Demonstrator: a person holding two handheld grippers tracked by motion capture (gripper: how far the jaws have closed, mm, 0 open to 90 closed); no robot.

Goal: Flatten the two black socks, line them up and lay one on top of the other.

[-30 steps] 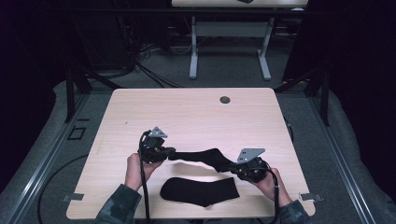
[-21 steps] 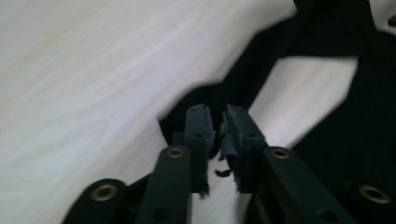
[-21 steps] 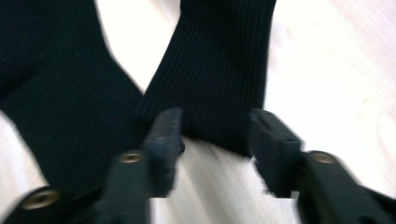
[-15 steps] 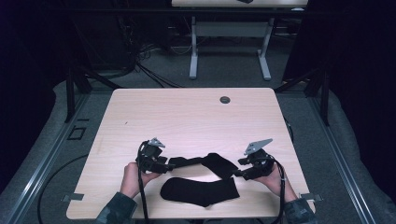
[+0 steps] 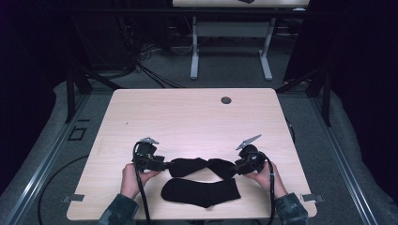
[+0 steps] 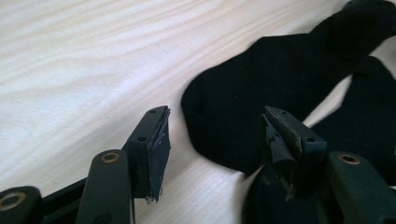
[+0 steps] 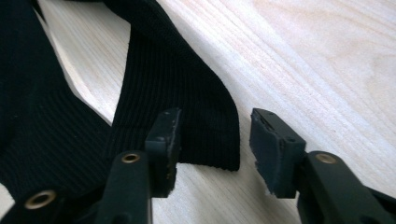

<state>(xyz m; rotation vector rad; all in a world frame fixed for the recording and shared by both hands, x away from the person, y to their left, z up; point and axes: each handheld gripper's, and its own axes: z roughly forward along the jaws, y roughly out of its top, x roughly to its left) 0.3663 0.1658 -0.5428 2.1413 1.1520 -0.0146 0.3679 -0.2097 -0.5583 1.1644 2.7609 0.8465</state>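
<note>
Since a second ago the upper sock (image 5: 202,166) has come down from being stretched in the air between the two grippers and now lies slack on the bench (image 5: 187,117), and both hands have sunk with it. The left gripper (image 5: 165,164) has let go: its jaws have just been opening and stand apart, with the sock's rounded end (image 6: 233,121) lying on the wood between and just beyond them, no pad pressing it. The right gripper (image 5: 236,167) is also apart from the cloth; its jaws opened and have just been closing a little, and the sock's ribbed cuff (image 7: 196,126) lies flat in front of the gap, unpinched. A second sock (image 5: 202,192) lies flat just beside the first, nearer the person, near the bench's front edge
</note>
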